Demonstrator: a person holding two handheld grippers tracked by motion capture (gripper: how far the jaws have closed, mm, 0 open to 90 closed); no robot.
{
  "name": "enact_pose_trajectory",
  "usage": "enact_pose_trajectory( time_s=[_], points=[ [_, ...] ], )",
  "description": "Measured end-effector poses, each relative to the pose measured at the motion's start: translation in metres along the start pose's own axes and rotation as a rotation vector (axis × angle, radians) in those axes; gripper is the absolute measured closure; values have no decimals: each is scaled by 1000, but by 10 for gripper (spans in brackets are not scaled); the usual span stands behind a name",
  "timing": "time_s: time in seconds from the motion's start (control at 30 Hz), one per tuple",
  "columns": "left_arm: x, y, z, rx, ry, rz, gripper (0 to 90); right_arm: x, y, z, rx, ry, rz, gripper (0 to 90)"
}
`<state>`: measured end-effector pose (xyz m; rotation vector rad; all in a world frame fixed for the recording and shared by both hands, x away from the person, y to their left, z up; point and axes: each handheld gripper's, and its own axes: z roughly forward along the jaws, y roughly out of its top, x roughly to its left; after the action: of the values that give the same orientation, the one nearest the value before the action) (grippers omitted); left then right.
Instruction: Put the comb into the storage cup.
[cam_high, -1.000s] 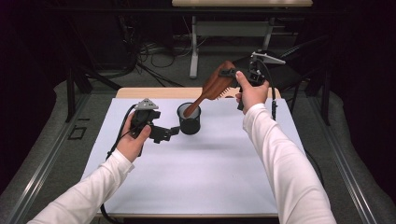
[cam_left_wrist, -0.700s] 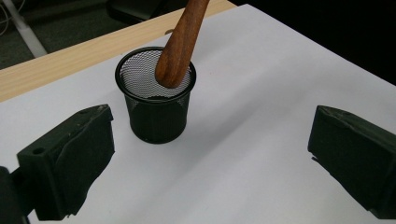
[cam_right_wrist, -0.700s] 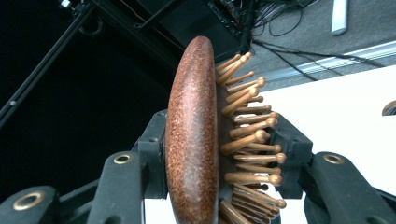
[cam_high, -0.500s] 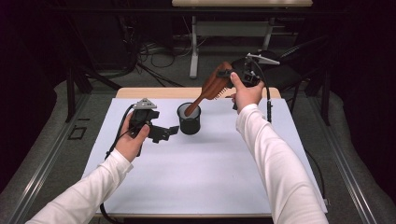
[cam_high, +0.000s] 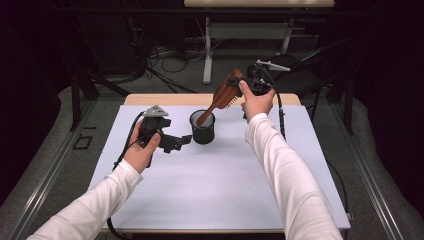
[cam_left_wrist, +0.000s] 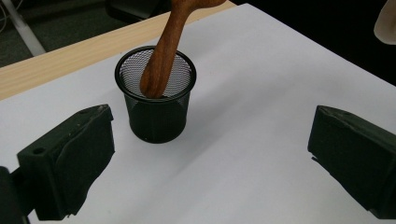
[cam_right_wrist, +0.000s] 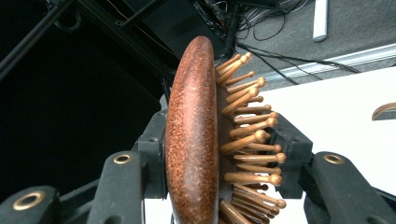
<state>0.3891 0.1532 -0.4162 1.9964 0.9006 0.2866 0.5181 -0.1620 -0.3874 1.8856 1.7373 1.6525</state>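
Standing upright near the far middle of the white table (cam_high: 210, 200), the black mesh cup (cam_high: 203, 127) holds the handle end of a wooden hairbrush (cam_high: 222, 96), which leans up and to the right out of its rim. The right gripper (cam_high: 241, 82), raised above the table's far edge, pinches the brush head between its jaws, bristles toward one jaw. The left gripper (cam_high: 181, 142) hangs just left of the cup, jaws spread wide and apart from it. Bare tabletop stretches toward the near edge.
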Motion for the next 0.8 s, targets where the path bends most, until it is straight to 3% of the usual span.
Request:
enact_pose_trajectory(
  time_s=[0.8],
  points=[
    [3, -4, 0, -5, -15, -17, 6, 1, -24, 30, 34, -40, -77, 483]
  ],
)
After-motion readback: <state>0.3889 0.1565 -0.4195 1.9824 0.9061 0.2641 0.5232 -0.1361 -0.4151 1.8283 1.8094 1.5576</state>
